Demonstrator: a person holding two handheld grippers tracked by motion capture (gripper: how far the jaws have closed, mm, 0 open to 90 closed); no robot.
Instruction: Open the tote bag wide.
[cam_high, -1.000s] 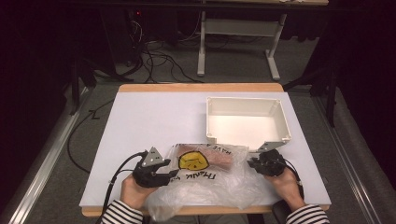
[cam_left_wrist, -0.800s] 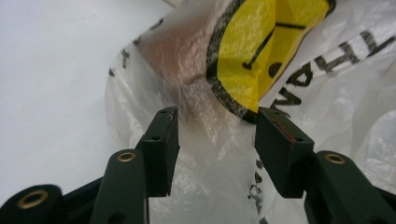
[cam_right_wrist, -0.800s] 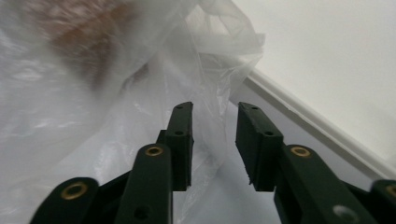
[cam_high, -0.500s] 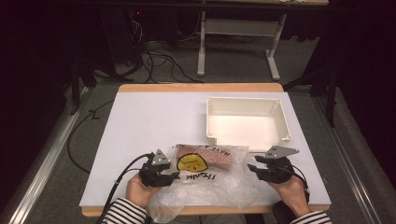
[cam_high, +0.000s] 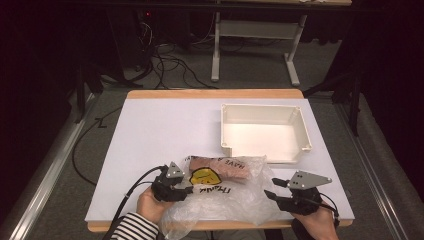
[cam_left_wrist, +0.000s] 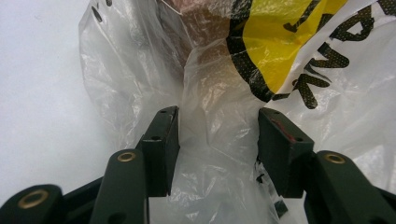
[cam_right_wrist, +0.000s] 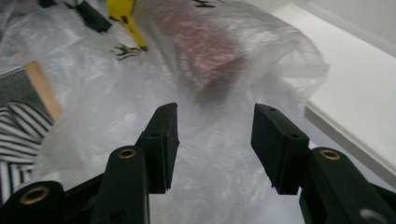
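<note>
A: Left gripper (cam_high: 186, 189), jaws: stood apart, crumpled film of the plastic bag (cam_high: 227, 192) lying loosely between them, pads not pressing on it in the left gripper view; set at the bag's left edge.

B: Right gripper (cam_high: 272, 189), jaws: likewise spread, just opened wider, nothing caught between the pads; aimed at the bag's right edge from just beside it, film ahead of the tips in the right gripper view.

A: Bag itself: lay flat and rumpled on the bench (cam_high: 165, 130) near its front edge, between the two grippers. Clear film, yellow round print (cam_high: 205, 176) with black lettering on the left half.

B: Inside the bag: brownish-pink block (cam_high: 225, 167), lengthwise across the far part of the bag, seen blurred through the film (cam_right_wrist: 201, 51) from the right gripper view. What it was, not to be told.

A: Behind the bag: white tray (cam_high: 300, 135), shallow and rectangular, on the right half of the bench, near rim just beyond the bag's far right corner; touching or not, not to be told.

B: Bench surface: white sheet over a wooden top, wood showing along the far and near edges.

A: Holding the grippers: left hand (cam_high: 150, 207) with a striped sleeve (cam_high: 132, 227); right hand (cam_high: 315, 225) at the lower right.

B: Around the bench: grey floor, black cables (cam_high: 165, 65), legs of a second table (cam_high: 215, 50) farther back.
</note>
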